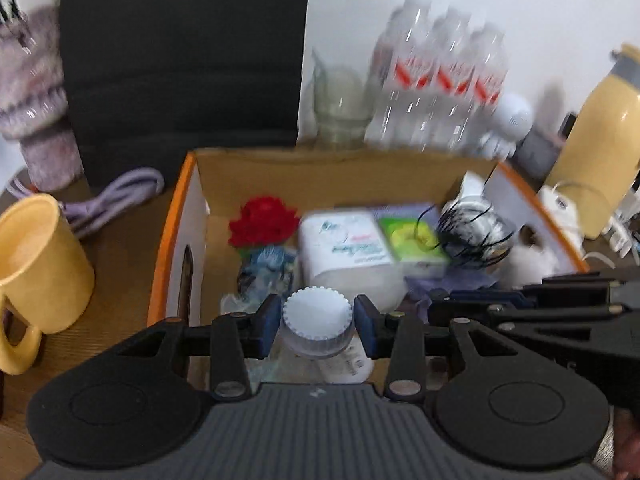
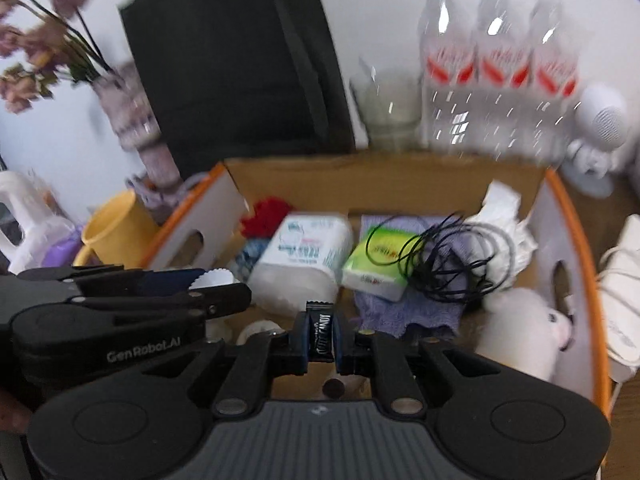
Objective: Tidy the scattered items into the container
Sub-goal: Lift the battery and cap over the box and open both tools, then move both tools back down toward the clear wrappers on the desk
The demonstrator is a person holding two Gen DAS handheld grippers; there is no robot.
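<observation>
An open cardboard box with orange rims (image 1: 176,208) (image 2: 576,216) holds a red flower (image 1: 262,220), a white tissue pack (image 1: 344,248) (image 2: 304,256), a green packet (image 1: 412,240) (image 2: 376,264), a tangled black cable (image 1: 468,232) (image 2: 440,264), a purple cloth (image 2: 404,308) and a white plush toy (image 2: 520,332). My left gripper (image 1: 316,320) is shut on a white-capped bottle (image 1: 316,316) over the box's near edge. My right gripper (image 2: 320,340) is shut on a black candy wrapper (image 2: 320,336) over the box. Each gripper shows in the other's view (image 1: 560,304) (image 2: 132,296).
A yellow mug (image 1: 36,272) (image 2: 116,228) and a purple cable (image 1: 116,196) lie left of the box. Water bottles (image 1: 440,80) (image 2: 500,64), a glass (image 2: 388,108), a black bag (image 1: 180,52), a vase of dried flowers (image 2: 128,112) and a yellow flask (image 1: 600,136) stand behind.
</observation>
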